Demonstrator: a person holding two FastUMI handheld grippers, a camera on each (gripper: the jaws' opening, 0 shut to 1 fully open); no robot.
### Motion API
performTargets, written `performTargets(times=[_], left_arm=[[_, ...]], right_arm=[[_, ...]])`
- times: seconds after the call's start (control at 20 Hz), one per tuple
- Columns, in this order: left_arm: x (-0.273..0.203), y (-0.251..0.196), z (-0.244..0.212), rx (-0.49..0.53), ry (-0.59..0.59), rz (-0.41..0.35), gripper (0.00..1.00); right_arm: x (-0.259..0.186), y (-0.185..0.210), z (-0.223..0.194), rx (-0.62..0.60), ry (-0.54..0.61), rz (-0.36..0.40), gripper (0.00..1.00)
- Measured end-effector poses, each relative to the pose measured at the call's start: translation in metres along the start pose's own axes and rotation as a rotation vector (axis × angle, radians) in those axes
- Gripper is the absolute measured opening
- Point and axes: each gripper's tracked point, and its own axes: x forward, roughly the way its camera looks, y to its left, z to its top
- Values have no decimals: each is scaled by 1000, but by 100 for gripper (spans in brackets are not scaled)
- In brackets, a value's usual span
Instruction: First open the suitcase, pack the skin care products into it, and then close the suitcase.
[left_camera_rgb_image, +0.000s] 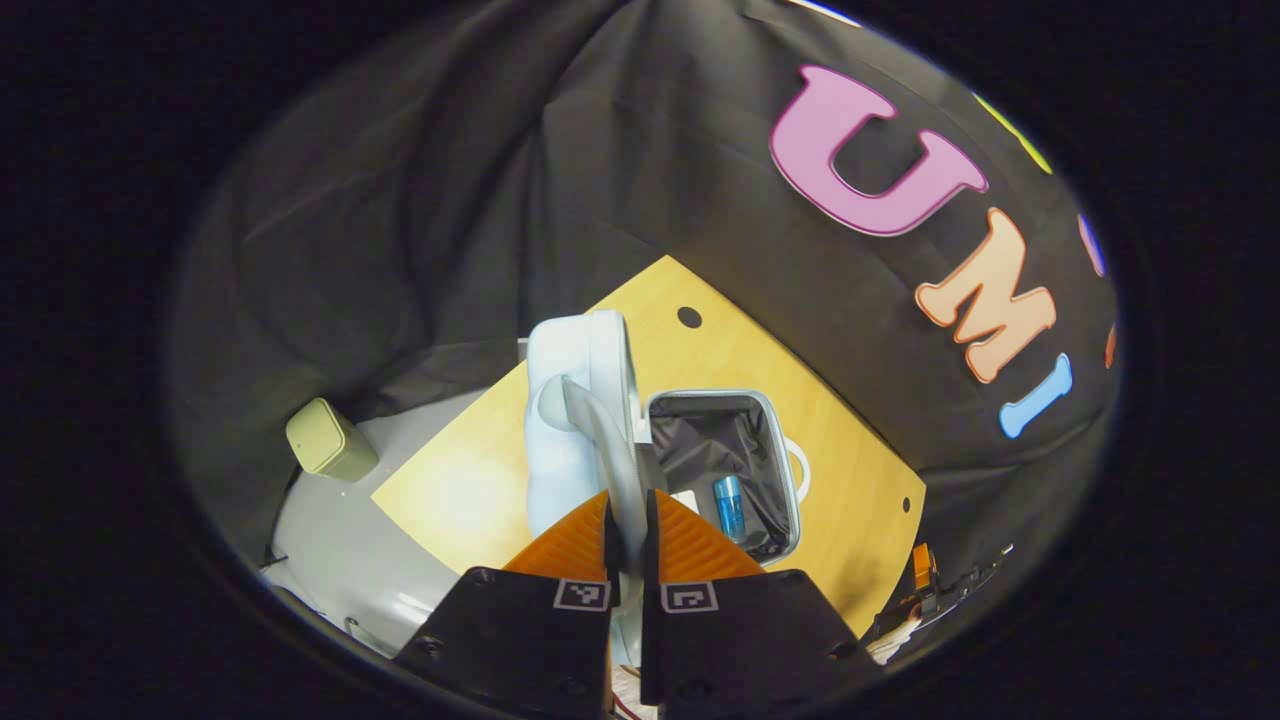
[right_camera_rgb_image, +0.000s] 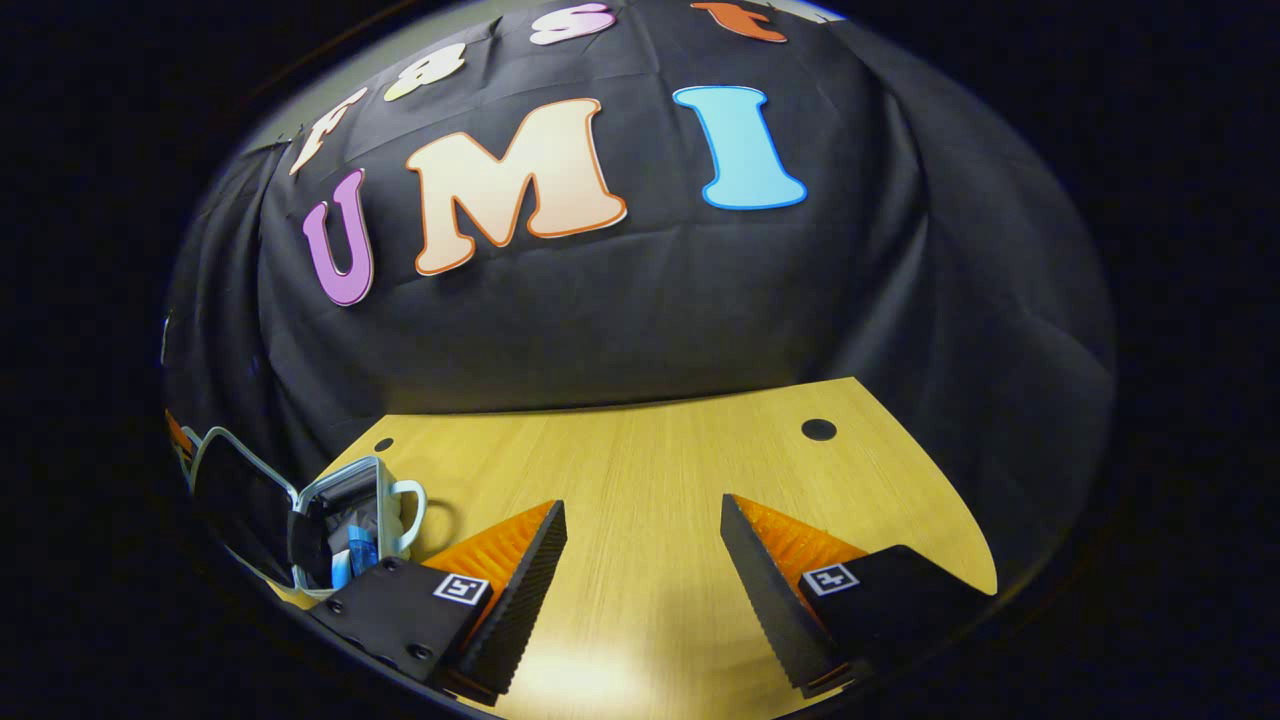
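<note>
In the left gripper view, the small pale-blue suitcase lies open on the wooden table. Its lid stands raised on edge, and my left gripper is shut on the lid's rim. The black-lined base holds a blue bottle and a white item beside it. In the right gripper view, my right gripper hangs open and holds nothing over bare tabletop. The suitcase is off to its left, with the lid tilted up and blue products inside.
An olive-green box sits on a grey surface to the left of the table. The table has small round holes near its corners. Black cloth wall closes in behind the table.
</note>
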Motion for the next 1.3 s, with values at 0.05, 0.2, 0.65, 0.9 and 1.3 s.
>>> performTargets(times=[0.05,0.2,0.65,0.9,1.3], left_arm=[[0,-12,0,13,3,-9,4],[3,-52,-3,53,6,-47,4],[40,-168,-22,147,71,-202,4],[78,-219,-38,182,137,-263,5],[149,-273,-81,212,292,-291,5]], right_arm=[[-2,-7,-1,1,3,-3,98],[-9,-26,-2,-9,6,-5,98],[-43,-61,14,13,-43,-3,93],[-76,-65,11,-7,-60,8,97],[-110,-82,1,55,-70,-59,98]])
